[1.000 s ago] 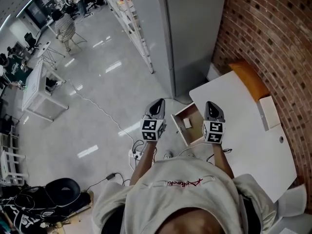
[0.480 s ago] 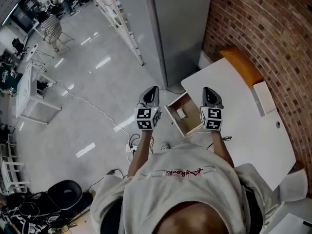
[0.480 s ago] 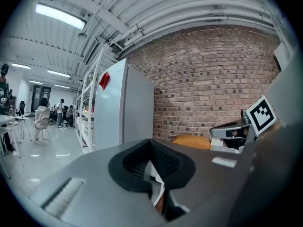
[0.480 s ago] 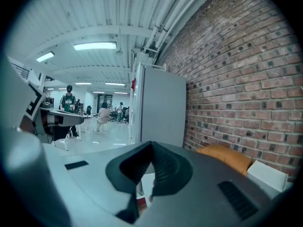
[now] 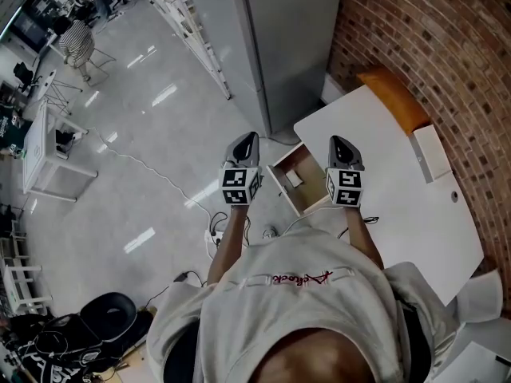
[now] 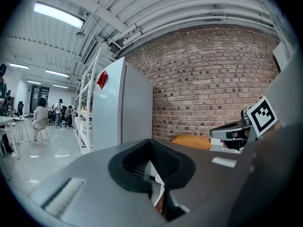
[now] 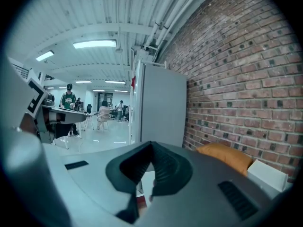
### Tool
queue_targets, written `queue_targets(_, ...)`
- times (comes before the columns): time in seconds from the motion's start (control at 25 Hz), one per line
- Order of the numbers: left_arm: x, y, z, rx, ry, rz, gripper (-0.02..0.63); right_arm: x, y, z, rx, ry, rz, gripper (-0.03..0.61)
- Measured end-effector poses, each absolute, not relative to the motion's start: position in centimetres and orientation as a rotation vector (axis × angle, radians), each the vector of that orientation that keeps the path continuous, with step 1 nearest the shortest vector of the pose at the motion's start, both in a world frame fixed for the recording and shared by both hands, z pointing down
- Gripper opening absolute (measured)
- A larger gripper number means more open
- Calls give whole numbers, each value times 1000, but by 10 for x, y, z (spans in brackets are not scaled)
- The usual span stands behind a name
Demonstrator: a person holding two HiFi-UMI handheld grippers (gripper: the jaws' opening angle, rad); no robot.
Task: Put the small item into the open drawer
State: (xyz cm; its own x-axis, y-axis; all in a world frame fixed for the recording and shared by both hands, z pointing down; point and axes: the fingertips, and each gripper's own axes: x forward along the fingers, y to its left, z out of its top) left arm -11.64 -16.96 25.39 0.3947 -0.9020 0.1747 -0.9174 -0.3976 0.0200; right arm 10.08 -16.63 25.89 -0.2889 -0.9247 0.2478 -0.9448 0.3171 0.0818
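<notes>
In the head view, the open wooden drawer (image 5: 307, 194) sticks out from the white table (image 5: 391, 182), and a small white item (image 5: 294, 179) lies inside it. My left gripper (image 5: 247, 140) is over the floor, left of the drawer. My right gripper (image 5: 338, 143) hovers over the table edge, right of the drawer. Both are held level and side by side, apart from the item. In the left gripper view, the left gripper (image 6: 151, 149) has its jaws together with nothing between them. The right gripper (image 7: 150, 151) looks the same in its own view.
An orange cushion (image 5: 393, 98) and a white box (image 5: 429, 152) lie on the table by the brick wall (image 5: 447, 46). A tall grey cabinet (image 5: 287, 38) stands behind the drawer. A cable and power strip (image 5: 217, 244) lie on the floor by my feet.
The head view has shifted, so the table and drawer sit a little further up and left. Both grippers keep their side-by-side pose with jaws together.
</notes>
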Motion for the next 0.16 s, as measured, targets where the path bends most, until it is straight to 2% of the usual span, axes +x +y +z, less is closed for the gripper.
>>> queue_targets(0.16,-119,-171,255,2524,-1657,211,6,98,-168,259,1690,-2337,113,12)
